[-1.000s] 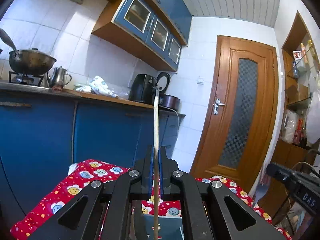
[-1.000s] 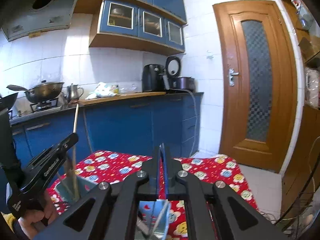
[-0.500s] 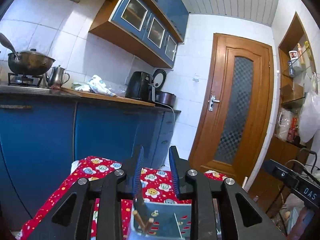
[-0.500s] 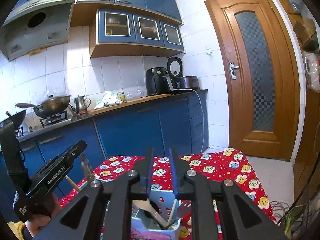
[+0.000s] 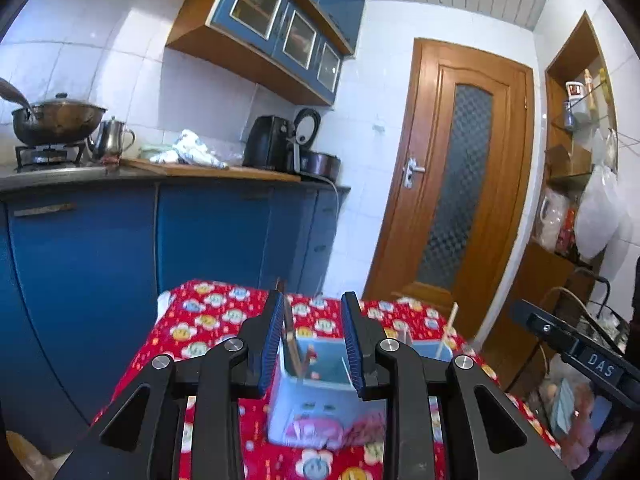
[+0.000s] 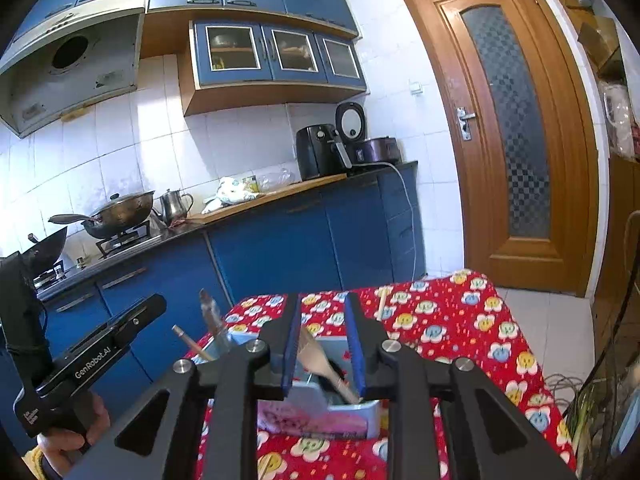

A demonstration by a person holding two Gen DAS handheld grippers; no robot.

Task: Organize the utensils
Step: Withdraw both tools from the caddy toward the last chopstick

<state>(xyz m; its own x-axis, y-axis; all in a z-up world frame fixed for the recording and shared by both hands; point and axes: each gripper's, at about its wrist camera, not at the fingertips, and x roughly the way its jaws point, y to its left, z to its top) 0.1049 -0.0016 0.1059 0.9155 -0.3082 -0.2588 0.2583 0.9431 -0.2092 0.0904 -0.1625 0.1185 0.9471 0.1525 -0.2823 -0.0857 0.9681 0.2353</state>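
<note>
- Left wrist view: left gripper (image 5: 313, 342) hangs over the light blue utensil holder (image 5: 320, 404) on the red flower-print table (image 5: 192, 332). Fingers parted; nothing between the pads.
- A brown-handled utensil (image 5: 289, 338) stands in the holder's left compartment, just beside the left pad; contact cannot be told.
- A pale chopstick (image 5: 447, 330) rises from a further compartment on the right, partly hidden by the gripper body.
- Only this view shows the open shelves (image 5: 576, 160) with bottles and bags to the right of the wooden door (image 5: 452, 184). The black bar marked "DAS" (image 5: 576, 354) at the right edge is the other gripper's side.
- Right wrist view: right gripper (image 6: 322, 350) over the same holder (image 6: 316, 412); jaws opening, pads clear of everything.
- A wooden spatula (image 6: 322, 360) leans inside the holder, seen through the gap, loose.
- Only here: a hand (image 6: 68, 436) gripping the left gripper's handle (image 6: 86, 364), two utensil handles (image 6: 200, 336) sticking up left of the holder, a chopstick (image 6: 382, 300) behind, and the range hood (image 6: 72, 64).
- Both gripper bodies block the holder's near rim.
</note>
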